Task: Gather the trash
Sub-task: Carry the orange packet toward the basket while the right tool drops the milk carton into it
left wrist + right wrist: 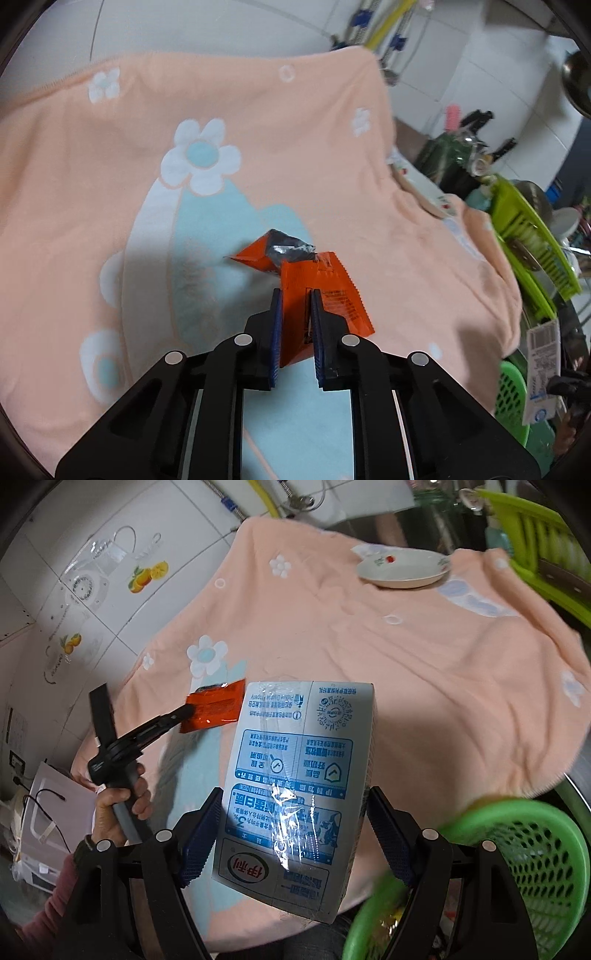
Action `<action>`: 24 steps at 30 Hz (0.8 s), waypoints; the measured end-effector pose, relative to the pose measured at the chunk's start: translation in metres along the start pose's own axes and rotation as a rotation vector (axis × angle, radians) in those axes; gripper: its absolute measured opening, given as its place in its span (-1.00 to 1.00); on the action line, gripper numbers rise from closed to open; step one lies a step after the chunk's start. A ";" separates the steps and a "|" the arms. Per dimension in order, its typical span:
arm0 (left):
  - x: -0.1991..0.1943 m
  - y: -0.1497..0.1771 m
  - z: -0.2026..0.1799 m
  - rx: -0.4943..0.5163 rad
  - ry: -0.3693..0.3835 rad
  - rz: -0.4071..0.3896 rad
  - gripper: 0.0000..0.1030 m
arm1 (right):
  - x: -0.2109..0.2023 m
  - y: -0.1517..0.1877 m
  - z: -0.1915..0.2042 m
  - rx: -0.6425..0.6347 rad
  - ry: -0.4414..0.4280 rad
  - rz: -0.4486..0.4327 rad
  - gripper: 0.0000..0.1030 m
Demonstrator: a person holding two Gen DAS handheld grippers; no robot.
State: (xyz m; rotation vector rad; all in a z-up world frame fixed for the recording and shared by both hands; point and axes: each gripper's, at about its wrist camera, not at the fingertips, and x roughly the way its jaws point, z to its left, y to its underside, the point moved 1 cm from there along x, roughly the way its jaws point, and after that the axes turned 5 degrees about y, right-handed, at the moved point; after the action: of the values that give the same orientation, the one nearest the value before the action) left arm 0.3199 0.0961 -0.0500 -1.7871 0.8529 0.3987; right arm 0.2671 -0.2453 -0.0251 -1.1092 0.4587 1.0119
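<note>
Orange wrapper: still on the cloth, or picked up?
Picked up. The left gripper pinches the wrapper, clear of the cloth.

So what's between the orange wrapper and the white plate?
Nothing but bare peach flowered cloth lies between the crumpled orange foil wrapper and the round white plate. The right wrist view shows it.

plate (pixel 402 570) on cloth (pixel 406 686), basket (pixel 532 853) rt
</note>
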 end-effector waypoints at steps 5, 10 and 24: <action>-0.032 0.017 -0.031 0.041 0.048 -0.023 -0.74 | -0.026 0.020 -0.017 0.018 0.026 -0.033 0.44; -0.054 0.035 -0.067 0.079 0.117 -0.038 -0.74 | -0.052 0.044 -0.040 0.044 0.062 -0.062 0.45; -0.085 0.095 -0.179 0.208 0.321 -0.019 -0.74 | -0.096 0.110 -0.086 0.031 0.230 -0.104 0.45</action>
State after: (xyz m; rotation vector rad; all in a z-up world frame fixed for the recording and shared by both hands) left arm 0.1703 -0.0551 0.0067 -1.6863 1.0579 0.0062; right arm 0.1392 -0.3549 -0.0464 -1.2152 0.5929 0.7878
